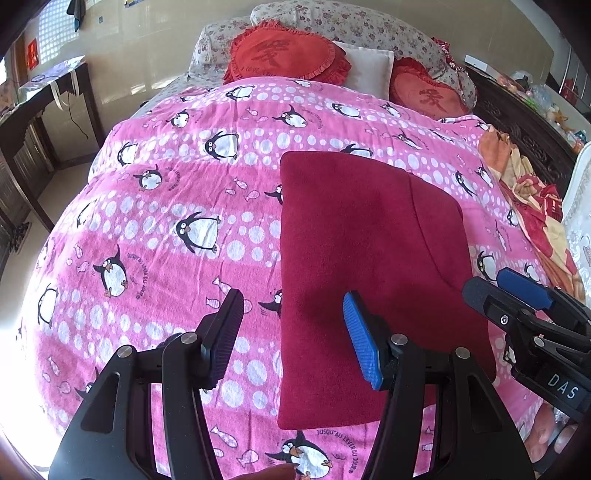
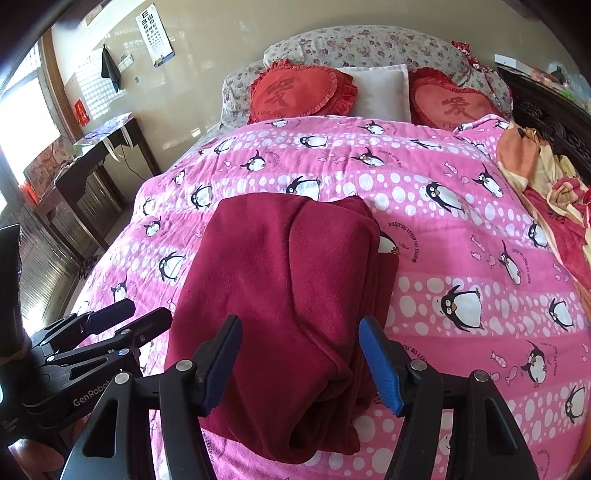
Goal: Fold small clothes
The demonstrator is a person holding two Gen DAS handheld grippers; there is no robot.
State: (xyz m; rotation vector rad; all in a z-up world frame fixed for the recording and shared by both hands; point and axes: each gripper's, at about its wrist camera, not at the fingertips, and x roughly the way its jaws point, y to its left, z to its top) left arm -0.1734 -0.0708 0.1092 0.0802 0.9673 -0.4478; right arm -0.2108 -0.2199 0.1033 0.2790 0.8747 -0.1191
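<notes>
Two hand-held grippers hang over a folded dark-red fleece garment [image 2: 284, 295] lying flat on a pink terry bedspread w/ penguins and white dots [image 1: 147, 206] that covers the bed. The left hand-held gripper [image 1: 293, 336] has its fingers wide apart, nothing between them; its blue pad [image 1: 360, 339] sits above the garment's near-left part, the black pad [image 1: 225, 336] over the bedspread. The right hand-held gripper [image 2: 299, 365] is also spread apart, straddling the garment's near end; can't tell if the pads touch the cloth.

Writing: the bedspread print reads "JUSQU'AU LEVER DU JOUR" curved beside the penguins. In the left wrist view the right unit's body shows white letters "DAS"; in the right wrist view the left unit's body shows "GenRobo", rest cut off. At the head of the bed, two red heart-shaped frilled cushions [image 2: 301, 92] each carry a large Chinese character; the left one has small text along its lower edge, approx. "I LOVE YOU". Between them stands a plain white square pillow [image 2: 384, 92], w/ floral-print pillows [image 2: 369, 46] behind. An eye-test chart [image 2: 153, 33] hangs on the wall, top letter "E" legible. A red sign by the window is too small to read.

A dark wooden table [image 2: 92, 155] stands by the wall on the left, w/ a plastic sheet on top.
</notes>
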